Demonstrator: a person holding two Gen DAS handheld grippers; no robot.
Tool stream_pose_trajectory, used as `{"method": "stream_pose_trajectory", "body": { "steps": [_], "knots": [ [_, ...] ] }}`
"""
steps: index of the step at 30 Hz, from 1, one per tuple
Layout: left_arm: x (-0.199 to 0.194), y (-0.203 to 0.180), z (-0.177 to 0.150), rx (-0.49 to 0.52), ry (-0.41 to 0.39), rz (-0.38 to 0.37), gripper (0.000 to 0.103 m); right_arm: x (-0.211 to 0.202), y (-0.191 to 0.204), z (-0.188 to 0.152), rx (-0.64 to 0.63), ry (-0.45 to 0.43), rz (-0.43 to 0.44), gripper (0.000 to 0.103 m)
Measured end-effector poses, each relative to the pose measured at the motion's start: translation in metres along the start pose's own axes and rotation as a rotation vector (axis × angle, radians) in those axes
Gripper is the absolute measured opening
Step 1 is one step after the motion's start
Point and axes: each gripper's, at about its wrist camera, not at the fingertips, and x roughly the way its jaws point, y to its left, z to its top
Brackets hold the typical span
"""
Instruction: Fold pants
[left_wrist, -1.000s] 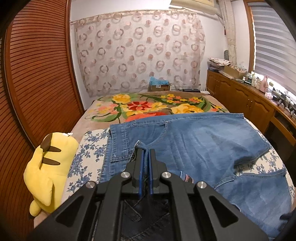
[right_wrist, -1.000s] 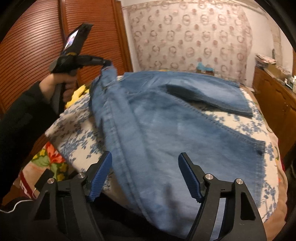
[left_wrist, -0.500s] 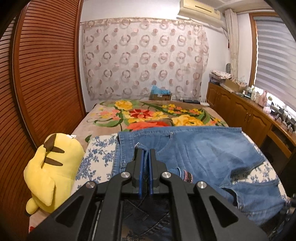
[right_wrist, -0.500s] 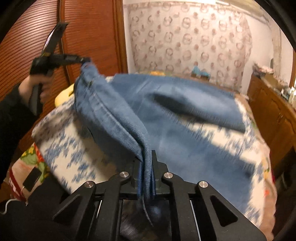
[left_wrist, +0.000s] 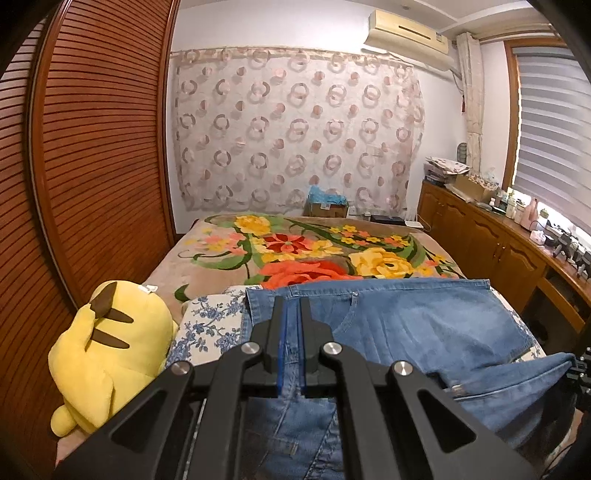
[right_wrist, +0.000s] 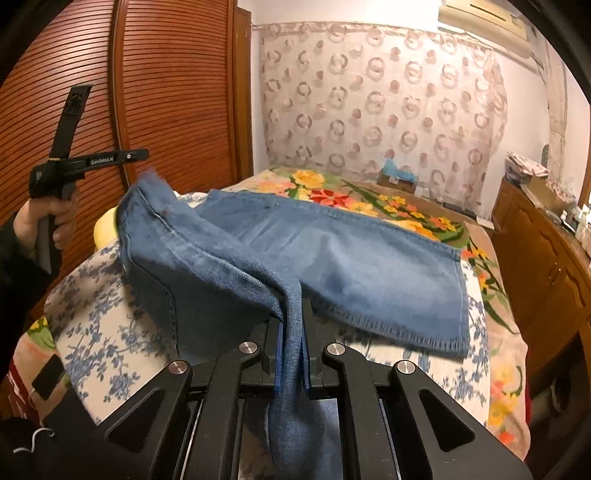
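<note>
1. Pants (right_wrist: 332, 258): mid-blue denim, woven twill with stitched seams and a hemmed edge; one leg lay flat across the bed (right_wrist: 495, 317), the other was lifted into a ridge.
2. Bed coverings: a white quilt printed with blue flowers (right_wrist: 99, 317) under the denim; beyond it a plush blanket with large orange and yellow blooms (left_wrist: 317, 254).
3. Soft yellow plush toy (left_wrist: 107, 347), rounded, lay at the bed's edge beside the slatted wooden door (left_wrist: 99, 147).
4. Right gripper (right_wrist: 291, 343): black frame, blue pads, pressed together on a doubled fold of denim, pointing downward.
5. Left gripper (left_wrist: 291, 332): pinching the pants near the waistband; seen from the right wrist, a hand (right_wrist: 44, 225) held it raised, sleeve dark.
</note>
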Motion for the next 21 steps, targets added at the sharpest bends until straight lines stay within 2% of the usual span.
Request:
{"method": "stream_pose_trajectory", "body": {
  "steps": [4,10,16,20,21],
  "knots": [
    [0.009,-0.002,-0.002,0.025,0.015,0.007,0.001,0.006,-0.004,0.006,-0.012,-0.001,-0.005,0.005],
    [0.033,-0.006,-0.015,0.031,0.088,0.008,0.003,0.017,-0.013,0.006,-0.007,0.013,-0.001,0.005],
    [0.056,-0.007,-0.027,0.050,0.178,-0.001,0.020,0.022,-0.016,0.004,-0.003,0.022,-0.001,0.005],
    [0.065,-0.003,-0.032,0.060,0.230,-0.015,0.042,0.025,-0.017,0.004,0.000,0.027,-0.001,0.005],
    [0.068,-0.003,-0.034,0.064,0.243,-0.020,0.043,0.026,-0.016,0.003,0.000,0.028,-0.002,0.005]
  ]
}}
